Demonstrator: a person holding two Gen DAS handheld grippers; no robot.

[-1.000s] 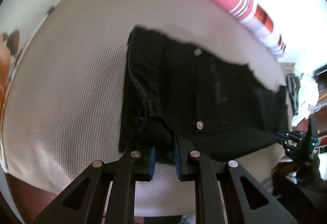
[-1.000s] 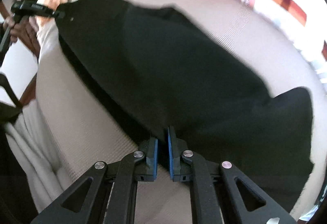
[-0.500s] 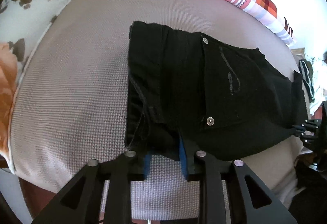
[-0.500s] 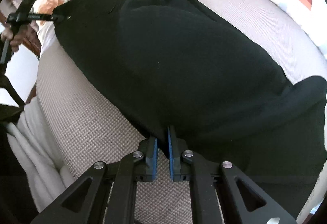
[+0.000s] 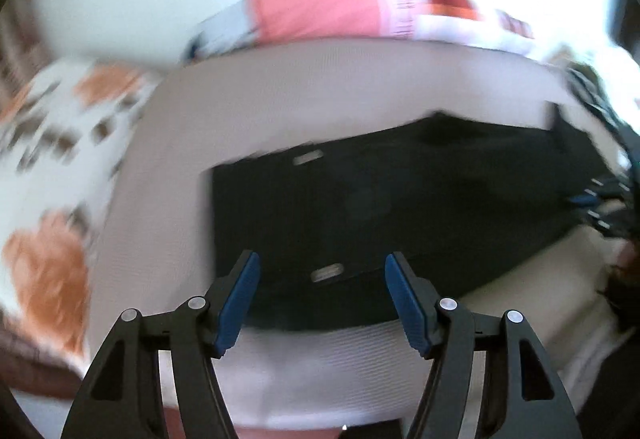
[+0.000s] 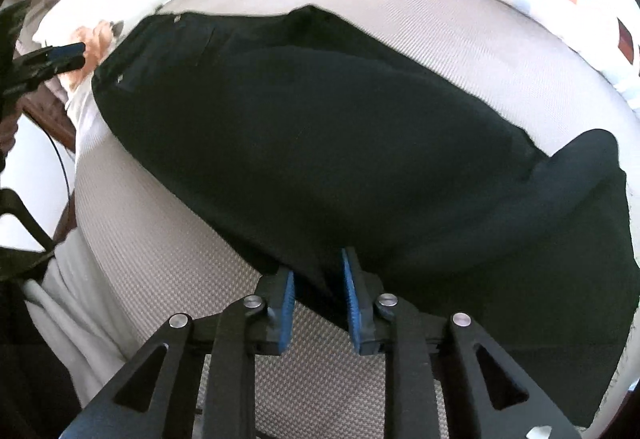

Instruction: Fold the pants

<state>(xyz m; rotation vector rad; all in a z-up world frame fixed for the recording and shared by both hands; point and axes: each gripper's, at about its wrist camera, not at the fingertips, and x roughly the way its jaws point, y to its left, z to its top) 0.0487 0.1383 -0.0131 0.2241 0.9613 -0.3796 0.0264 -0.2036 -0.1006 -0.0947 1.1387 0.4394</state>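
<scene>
Beige bed cover [image 6: 168,263] carries the black pants [image 6: 340,159], laid lengthwise, apparently folded once. Left gripper [image 5: 322,299] has just spread empty; right gripper [image 6: 318,303] has just been opening, fabric loose between its fingers. Further folding likely remains.

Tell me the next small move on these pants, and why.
Probably lift the right gripper clear. Both sets of jaws have just been opening: the left gripper is wide open with nothing between its pads, while the right's pads only loosely straddle the edge of the black pants lying on the bed.
</scene>
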